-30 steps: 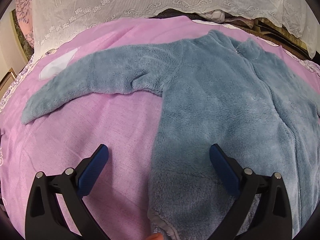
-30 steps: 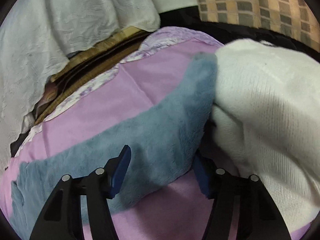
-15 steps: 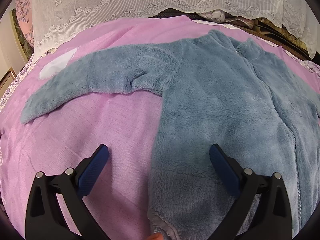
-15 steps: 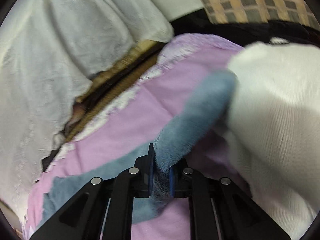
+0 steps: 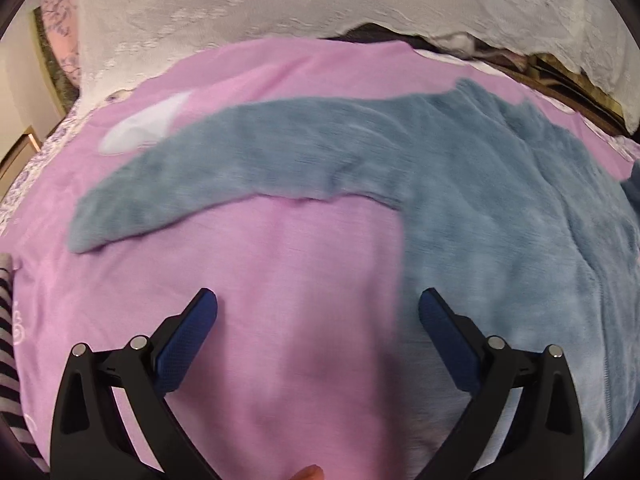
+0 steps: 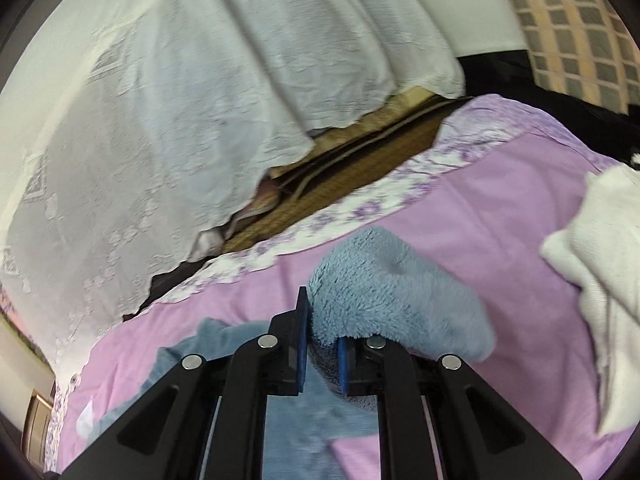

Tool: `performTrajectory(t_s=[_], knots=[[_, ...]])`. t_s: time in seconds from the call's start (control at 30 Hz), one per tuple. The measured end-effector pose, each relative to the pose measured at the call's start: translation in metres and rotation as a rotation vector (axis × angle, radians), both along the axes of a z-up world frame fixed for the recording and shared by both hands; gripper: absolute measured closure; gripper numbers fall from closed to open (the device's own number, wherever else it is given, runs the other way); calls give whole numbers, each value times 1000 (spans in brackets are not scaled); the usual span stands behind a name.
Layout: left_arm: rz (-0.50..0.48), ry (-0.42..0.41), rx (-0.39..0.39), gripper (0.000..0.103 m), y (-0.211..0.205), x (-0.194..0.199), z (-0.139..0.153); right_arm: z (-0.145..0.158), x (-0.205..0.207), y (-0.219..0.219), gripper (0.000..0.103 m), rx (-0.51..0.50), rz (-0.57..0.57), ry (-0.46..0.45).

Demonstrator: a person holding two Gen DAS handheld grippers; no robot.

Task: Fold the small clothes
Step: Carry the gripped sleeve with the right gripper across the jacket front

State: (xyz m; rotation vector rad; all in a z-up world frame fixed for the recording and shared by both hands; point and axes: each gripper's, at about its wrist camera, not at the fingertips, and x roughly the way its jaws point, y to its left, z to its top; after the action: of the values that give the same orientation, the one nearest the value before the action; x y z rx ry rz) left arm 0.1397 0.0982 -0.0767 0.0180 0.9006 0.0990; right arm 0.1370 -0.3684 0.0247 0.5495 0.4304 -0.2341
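A grey-blue fleece jacket (image 5: 500,208) lies spread on a pink sheet (image 5: 280,300). Its one sleeve (image 5: 208,168) stretches out flat to the left in the left wrist view. My left gripper (image 5: 318,308) hovers open above the bare sheet, just left of the jacket's side edge, with nothing between its fingers. My right gripper (image 6: 322,344) is shut on the jacket's other sleeve (image 6: 396,300), which is lifted off the sheet and flops over to the right of the jaws. The jacket's body (image 6: 256,380) shows below the right gripper.
A white lace cover (image 5: 320,0) hangs over the far edge of the bed. A white knit garment (image 6: 600,260) lies at the right. A small white cloth (image 5: 140,128) rests beyond the flat sleeve. Brown striped fabric (image 6: 360,160) shows behind the sheet (image 6: 500,200).
My right gripper closed on the sleeve end and lifted it up and away from the white knit garment. My left gripper shifted left, off the jacket hem and over bare sheet.
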Motion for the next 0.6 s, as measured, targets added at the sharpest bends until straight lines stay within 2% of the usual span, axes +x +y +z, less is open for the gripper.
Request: performTrajectory(t_s=[0.3, 0.6], knots=[[61, 6, 44, 4, 39, -4, -3, 5, 34, 79, 91, -35, 122, 12], [96, 6, -12, 4, 62, -4, 0, -6, 56, 162, 91, -80, 237, 39]])
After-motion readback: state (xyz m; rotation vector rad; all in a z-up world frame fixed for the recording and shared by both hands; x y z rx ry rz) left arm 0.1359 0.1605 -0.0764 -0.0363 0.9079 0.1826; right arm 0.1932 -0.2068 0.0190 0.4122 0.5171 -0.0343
